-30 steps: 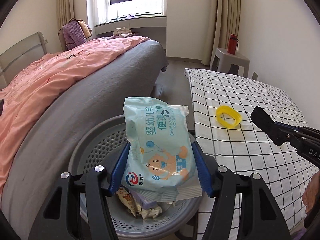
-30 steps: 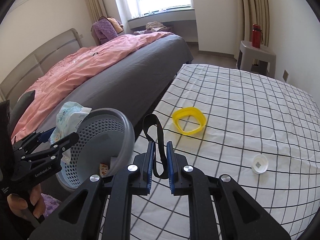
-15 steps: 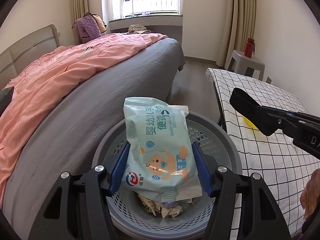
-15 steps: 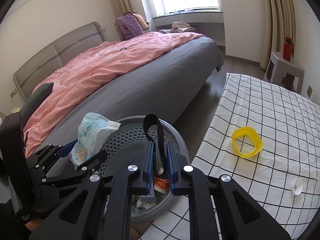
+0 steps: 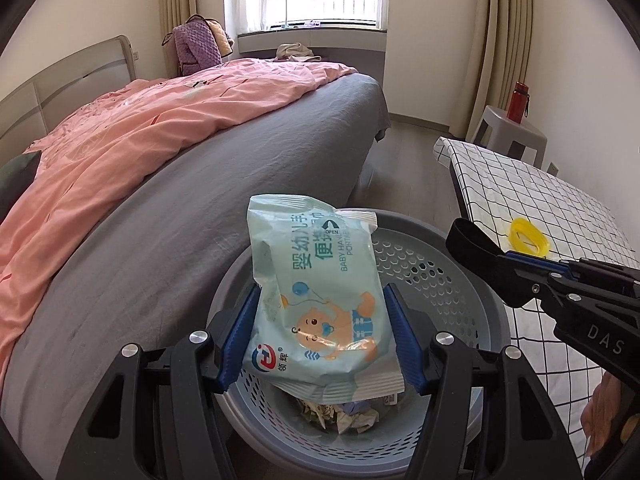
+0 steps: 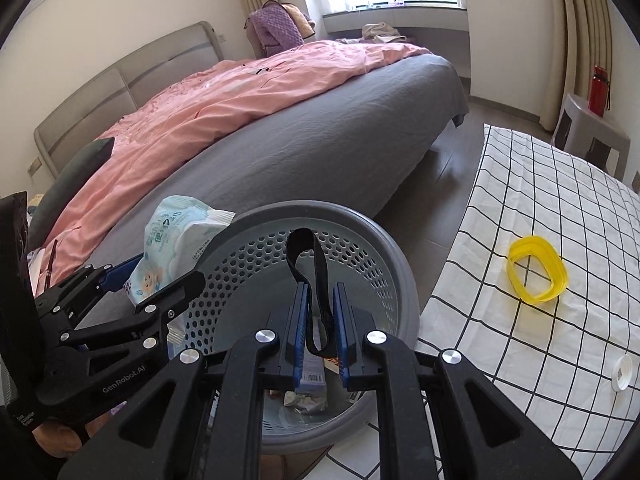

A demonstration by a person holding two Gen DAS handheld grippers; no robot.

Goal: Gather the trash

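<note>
Your wipes pack [image 5: 320, 304] now hangs right over the mouth of the grey basket [image 5: 436, 256], clamped between the blue pads of your left gripper [image 5: 320, 340]. A second ago the basket sat off to the low left of that view; now it is centred under the pack. Your right gripper [image 6: 320, 328] has swung in from the tabletop [image 6: 560, 208] too, pinched tight on the black strap [image 6: 310, 264], and it is now above the basket as well. So both pieces look ready to drop onto the crumpled scraps [image 5: 344, 416] at the bottom. Left behind on the checked cloth: 1 yellow ring [image 6: 536, 274] and 1 small white cap [image 6: 622, 372], well apart from the basket, likely your next pickups.
</note>
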